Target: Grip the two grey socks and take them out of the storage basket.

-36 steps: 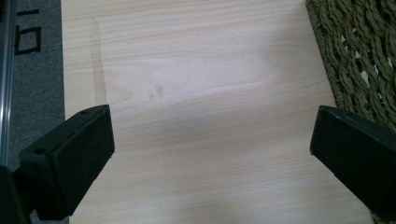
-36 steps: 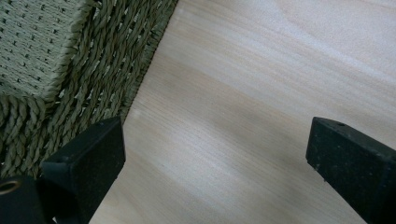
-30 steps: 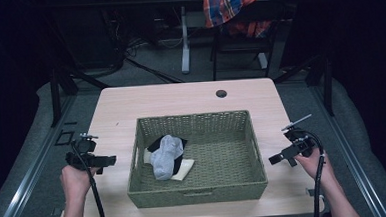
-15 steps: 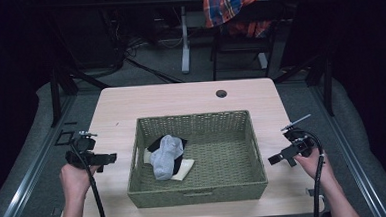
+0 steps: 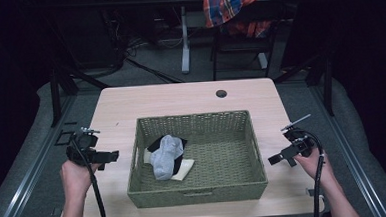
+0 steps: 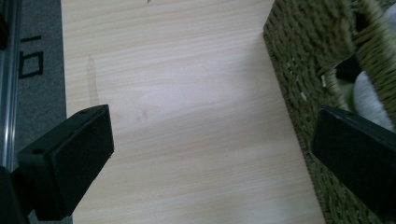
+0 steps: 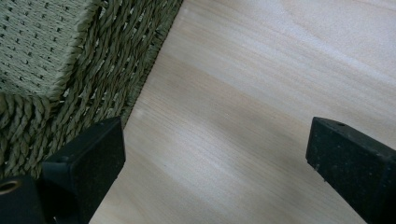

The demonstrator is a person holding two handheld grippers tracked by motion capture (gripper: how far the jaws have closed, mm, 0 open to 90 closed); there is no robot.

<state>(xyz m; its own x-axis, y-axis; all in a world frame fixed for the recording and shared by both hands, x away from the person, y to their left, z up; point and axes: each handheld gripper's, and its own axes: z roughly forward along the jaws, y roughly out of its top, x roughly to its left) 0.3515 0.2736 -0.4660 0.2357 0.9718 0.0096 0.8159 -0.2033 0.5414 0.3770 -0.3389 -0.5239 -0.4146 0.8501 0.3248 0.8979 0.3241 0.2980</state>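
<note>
No shift since earlier frames: left gripper (image 5: 114,155) and right gripper (image 5: 273,160) flank green woven basket (image 5: 198,194), jaws spread, empty. Grey sock (image 5: 166,153) pile inside untouched; removal pending.

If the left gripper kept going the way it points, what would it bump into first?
Probably the left wall of the woven green basket: the left gripper, fingers open, points right at it across bare table.

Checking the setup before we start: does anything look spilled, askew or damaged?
Nothing stands out. The basket sits square on the table, with the socks bunched in its left part; both tongs, left and right, are open beside it.
</note>
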